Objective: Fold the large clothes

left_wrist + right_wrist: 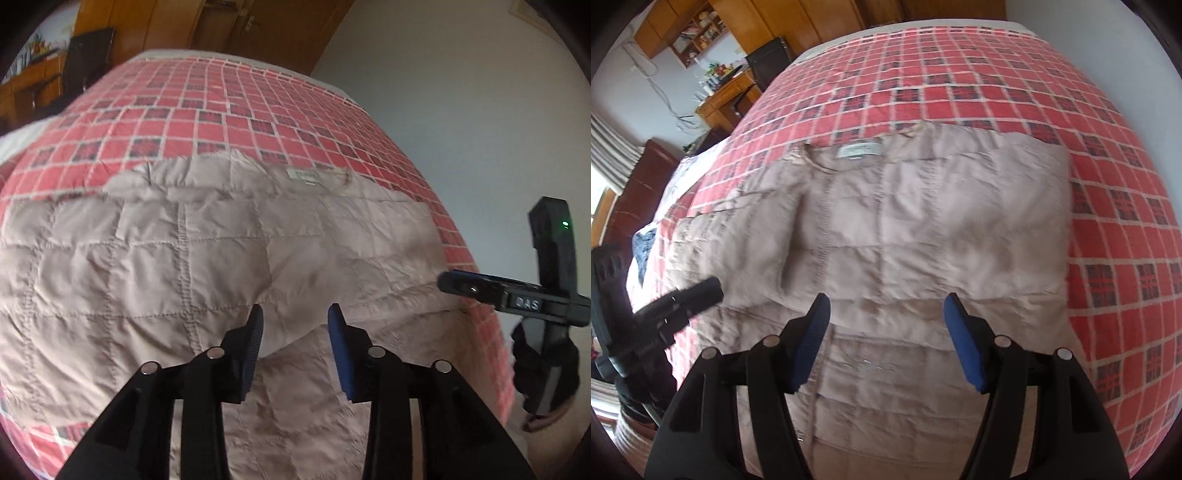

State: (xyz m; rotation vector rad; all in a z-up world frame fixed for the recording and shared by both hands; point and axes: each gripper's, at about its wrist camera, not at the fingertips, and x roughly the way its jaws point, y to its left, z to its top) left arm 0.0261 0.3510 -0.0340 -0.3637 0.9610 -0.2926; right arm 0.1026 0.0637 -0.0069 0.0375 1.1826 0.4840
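A large beige quilted jacket (207,258) lies spread on the bed, collar and white label (303,176) toward the far side. The right wrist view shows the same jacket (923,221) with its label (858,150) at the top. My left gripper (295,325) hovers open above the jacket's near part, nothing between its blue pads. My right gripper (884,314) also stands open over the jacket. The right tool appears in the left wrist view at the jacket's right edge (480,288). The left tool shows in the right wrist view at the jacket's left side (694,295).
The bed carries a red checked blanket (229,110) that extends beyond the jacket on the far and right sides. A white wall (461,92) runs along the bed's right. Wooden cabinets and a desk (727,96) stand beyond the bed's far left, with a dark chair (770,61).
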